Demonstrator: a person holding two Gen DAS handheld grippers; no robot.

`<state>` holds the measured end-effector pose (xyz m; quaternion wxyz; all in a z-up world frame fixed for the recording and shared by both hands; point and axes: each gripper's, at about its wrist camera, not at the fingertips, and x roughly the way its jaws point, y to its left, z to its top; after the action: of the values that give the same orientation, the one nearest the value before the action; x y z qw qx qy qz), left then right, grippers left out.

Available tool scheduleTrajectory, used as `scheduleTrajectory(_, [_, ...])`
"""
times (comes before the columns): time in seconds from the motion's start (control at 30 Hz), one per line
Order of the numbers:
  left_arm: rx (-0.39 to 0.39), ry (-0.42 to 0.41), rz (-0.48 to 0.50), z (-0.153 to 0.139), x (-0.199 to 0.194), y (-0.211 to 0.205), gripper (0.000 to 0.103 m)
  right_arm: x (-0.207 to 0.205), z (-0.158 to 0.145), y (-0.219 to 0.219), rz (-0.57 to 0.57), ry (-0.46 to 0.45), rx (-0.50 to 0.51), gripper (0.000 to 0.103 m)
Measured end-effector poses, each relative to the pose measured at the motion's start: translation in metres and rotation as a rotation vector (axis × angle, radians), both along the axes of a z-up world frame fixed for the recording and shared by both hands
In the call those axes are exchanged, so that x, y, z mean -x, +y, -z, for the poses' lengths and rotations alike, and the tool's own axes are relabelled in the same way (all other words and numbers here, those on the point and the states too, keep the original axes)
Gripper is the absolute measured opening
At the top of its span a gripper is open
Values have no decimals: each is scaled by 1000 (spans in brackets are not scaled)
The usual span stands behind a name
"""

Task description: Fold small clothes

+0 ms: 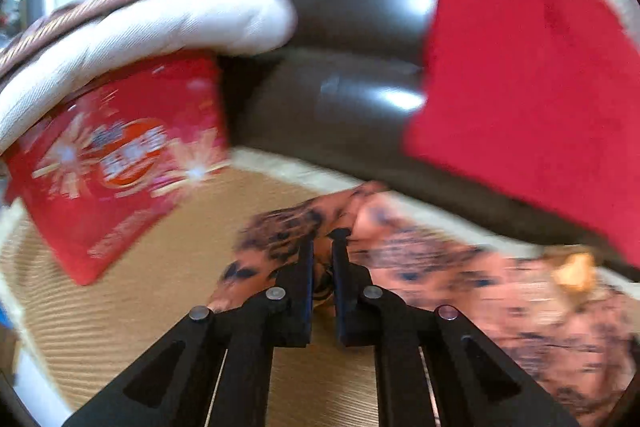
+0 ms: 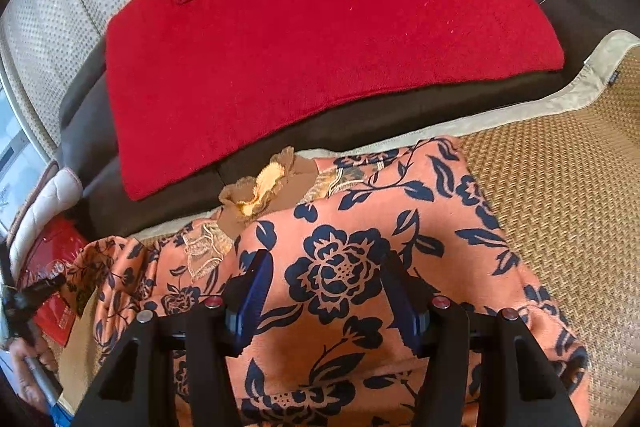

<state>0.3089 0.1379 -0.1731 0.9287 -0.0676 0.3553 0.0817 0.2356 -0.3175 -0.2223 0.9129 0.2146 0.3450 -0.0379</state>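
Two grips: left hand-held gripper (image 1: pixel 322 233) pinches garment (image 2: pixel 360 247) sleeve end; right hand-held gripper (image 2: pixel 324 263) spread above body, sleeve to its left.

Soft cloth, woven straw and shiny leather-like padding

The orange garment (image 2: pixel 360 211) is smooth matt cloth printed with dark flowers, with a ruffled golden trim (image 2: pixel 260 187). The mat (image 2: pixel 560 187) under it looks like rough woven straw with a plain cloth border. The red towel (image 2: pixel 320 47) is fuzzy and matt. The dark sofa (image 1: pixel 352 27) is glossy, like leather. The left tool (image 1: pixel 322 239) is matt black plastic with metal pins.
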Motion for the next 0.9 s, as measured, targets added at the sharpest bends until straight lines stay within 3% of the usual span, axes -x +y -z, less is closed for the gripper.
scheduleTrajectory(0.1, [-20,-50,21,-21,11,-23,9,8,-5,-5,11,-17,-9,60])
scheduleTrajectory(0.33, [207,-83,93,-43,33,-30,9,20,-7,-18,33,-35,-63,60])
scheduleTrajectory(0.47, [307,-75,224,-53,36,-72,9,23,-13,-20,39,-56,-78,60])
scheduleTrajectory(0.77, [485,-11,622,-61,47,-221,10,23,-15,-35,37,-89,-177,60])
scheduleTrajectory(0.8, [500,-7,656,-63,48,-231,12,22,-14,-36,16,-95,-202,60])
scheduleTrajectory(0.87, [528,-17,708,-70,52,-240,29,22,-12,-40,-24,-112,-268,62])
scheduleTrajectory(0.9, [523,-43,703,-74,57,-237,49,23,-11,-42,-45,-124,-310,70])
